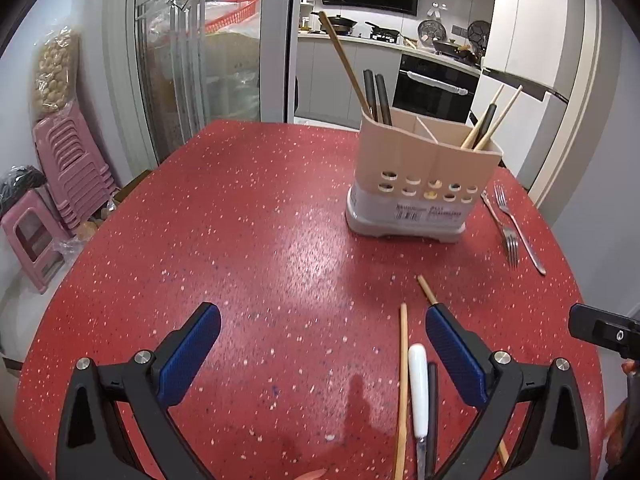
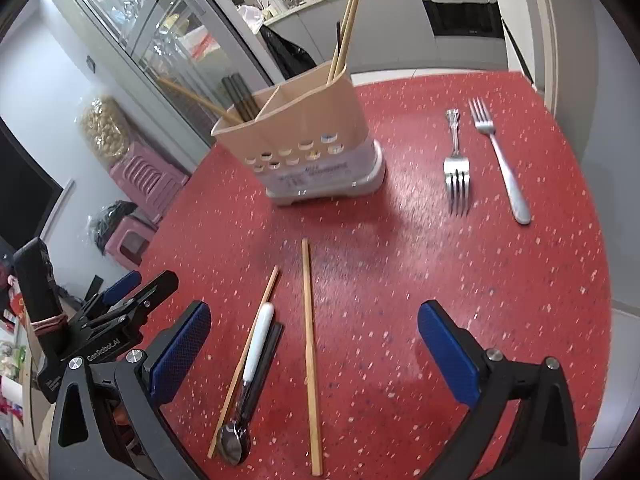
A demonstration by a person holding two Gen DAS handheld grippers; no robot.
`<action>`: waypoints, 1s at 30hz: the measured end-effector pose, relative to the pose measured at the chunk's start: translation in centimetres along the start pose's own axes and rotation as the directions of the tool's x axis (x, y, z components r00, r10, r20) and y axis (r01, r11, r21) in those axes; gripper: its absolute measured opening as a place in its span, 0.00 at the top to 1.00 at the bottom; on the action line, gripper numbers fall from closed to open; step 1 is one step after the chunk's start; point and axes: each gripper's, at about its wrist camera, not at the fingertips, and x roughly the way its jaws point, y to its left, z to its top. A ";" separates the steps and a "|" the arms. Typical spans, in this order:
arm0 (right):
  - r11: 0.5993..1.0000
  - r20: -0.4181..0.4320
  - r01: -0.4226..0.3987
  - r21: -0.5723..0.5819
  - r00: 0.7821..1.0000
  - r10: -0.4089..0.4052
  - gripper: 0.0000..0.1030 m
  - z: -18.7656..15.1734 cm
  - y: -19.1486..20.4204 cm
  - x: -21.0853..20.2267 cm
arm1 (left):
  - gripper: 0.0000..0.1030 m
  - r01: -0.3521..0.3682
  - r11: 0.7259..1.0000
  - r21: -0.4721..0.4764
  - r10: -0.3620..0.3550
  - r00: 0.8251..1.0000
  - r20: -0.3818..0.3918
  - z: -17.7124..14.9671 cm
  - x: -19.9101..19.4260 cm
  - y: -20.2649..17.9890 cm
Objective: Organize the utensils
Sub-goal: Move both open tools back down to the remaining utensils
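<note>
On the left gripper, "GenRobot.AI" lettering, holder label illegible

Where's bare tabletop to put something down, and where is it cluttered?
Free: the red table left of the utensil holder, and the strip between the lone chopstick and the two forks. Crowded: the spoon with chopsticks beside it, near edge.

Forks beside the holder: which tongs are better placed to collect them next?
Right. The right tongs, open and empty, face the two forks; the left tongs sit farther off, over the chopsticks.
</note>
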 end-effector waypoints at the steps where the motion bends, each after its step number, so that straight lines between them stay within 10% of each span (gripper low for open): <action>1: 1.000 -0.009 -0.001 -0.001 1.000 0.001 0.00 -0.2 0.0 0.1 | 0.00 -0.003 1.000 0.002 0.003 1.000 -0.004 -0.4 0.0 0.1; 13: 0.997 -0.103 0.065 -0.049 0.992 -0.070 0.00 -3.3 0.3 1.3 | 0.00 -0.036 0.998 0.044 0.040 0.995 -0.091 -4.9 1.1 1.5; 30: 0.957 -0.163 0.196 -0.214 0.959 -0.232 0.00 -5.4 2.2 4.1 | 0.00 0.114 0.987 0.114 -0.082 0.964 -0.254 -8.6 1.3 0.0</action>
